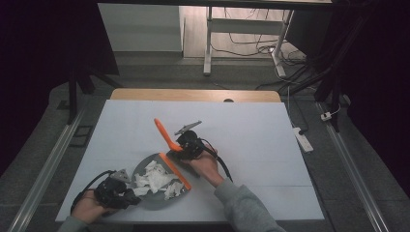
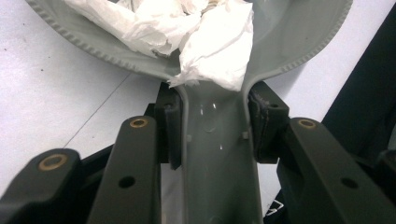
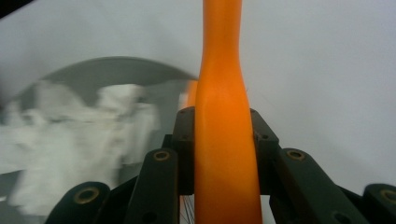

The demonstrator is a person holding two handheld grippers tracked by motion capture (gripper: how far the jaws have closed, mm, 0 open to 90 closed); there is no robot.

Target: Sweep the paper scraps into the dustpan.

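Observation:
A grey dustpan lies on the white table near the front, with crumpled white paper piled in it. My left gripper is shut on the dustpan's handle; the pads press its two sides, and the paper fills the pan ahead. My right gripper is shut on the orange handle of a hand brush. The brush's orange head rests at the pan's right rim, against the paper. The pan and blurred paper lie to the left in the right gripper view.
The white table top stretches wide around the pan, bare to the right and toward the back. Its wooden far edge runs along the back. Beyond it are a desk frame and floor cables; a power strip lies off the table's right side.

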